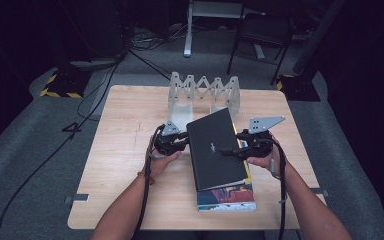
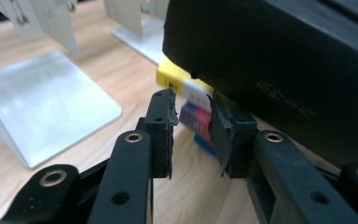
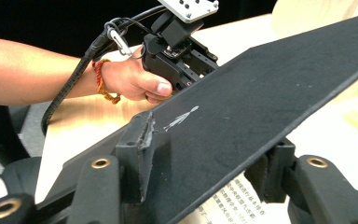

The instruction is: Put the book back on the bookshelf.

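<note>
Dark floor surrounds the wooden table [image 1: 130, 150]. High view: black book [image 1: 215, 150] tilted between both claws, long axis toward the far edge. Left gripper view: left claw [image 2: 193, 133] slightly parted, apparently empty, beside the book's spine. Right gripper view: right claw [image 3: 205, 158] straddles its cover, probably gripping.

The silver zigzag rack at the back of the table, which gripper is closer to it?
Left. The left gripper sits just in front of the rack, near its left foot. The right gripper, clamped on the black book, sits a little farther back toward the person.
</note>
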`<state>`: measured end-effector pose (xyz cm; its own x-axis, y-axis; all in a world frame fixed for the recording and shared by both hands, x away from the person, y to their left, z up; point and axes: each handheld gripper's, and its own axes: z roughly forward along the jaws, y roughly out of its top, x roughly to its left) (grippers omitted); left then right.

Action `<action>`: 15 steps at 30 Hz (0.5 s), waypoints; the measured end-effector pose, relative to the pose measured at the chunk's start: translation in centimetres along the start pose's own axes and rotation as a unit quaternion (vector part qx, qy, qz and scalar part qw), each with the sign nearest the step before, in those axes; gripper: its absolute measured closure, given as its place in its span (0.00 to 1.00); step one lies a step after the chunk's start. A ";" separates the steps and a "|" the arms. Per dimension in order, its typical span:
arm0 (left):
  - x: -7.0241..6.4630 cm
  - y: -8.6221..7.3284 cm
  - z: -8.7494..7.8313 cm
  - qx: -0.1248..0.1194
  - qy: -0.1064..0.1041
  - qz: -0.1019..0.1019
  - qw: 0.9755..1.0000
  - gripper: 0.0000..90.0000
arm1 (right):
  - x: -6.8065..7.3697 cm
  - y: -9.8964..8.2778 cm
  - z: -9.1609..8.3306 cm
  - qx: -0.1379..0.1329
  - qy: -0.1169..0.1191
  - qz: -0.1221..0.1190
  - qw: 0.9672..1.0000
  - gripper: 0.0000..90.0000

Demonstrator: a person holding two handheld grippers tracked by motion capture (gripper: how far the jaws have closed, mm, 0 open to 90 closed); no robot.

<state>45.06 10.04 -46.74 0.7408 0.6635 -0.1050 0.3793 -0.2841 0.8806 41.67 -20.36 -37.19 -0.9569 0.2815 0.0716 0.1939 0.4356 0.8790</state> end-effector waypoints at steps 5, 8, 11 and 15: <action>0.3 2.0 -1.3 -0.036 0.009 -0.001 0.999 0.78 | 0.3 1.0 -0.9 -0.030 -0.019 -0.023 0.999 0.65; 0.5 3.4 -2.0 -0.048 0.013 -0.002 0.999 0.80 | 0.4 1.6 -1.4 -0.046 -0.032 -0.039 0.998 0.71; 0.6 4.1 -2.3 -0.050 0.015 0.007 0.999 0.80 | 0.4 1.9 -1.7 -0.056 -0.040 -0.046 0.997 0.75; 0.6 5.0 -2.7 -0.038 0.022 0.030 0.999 0.80 | 0.3 1.9 -2.0 -0.070 -0.047 -0.058 0.995 0.76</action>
<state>45.95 10.90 -41.16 0.7352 0.6772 -0.0316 0.2897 -0.2718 0.9177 41.30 -21.13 -34.54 -0.9452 0.3185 -0.0723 0.0455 0.3474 0.9366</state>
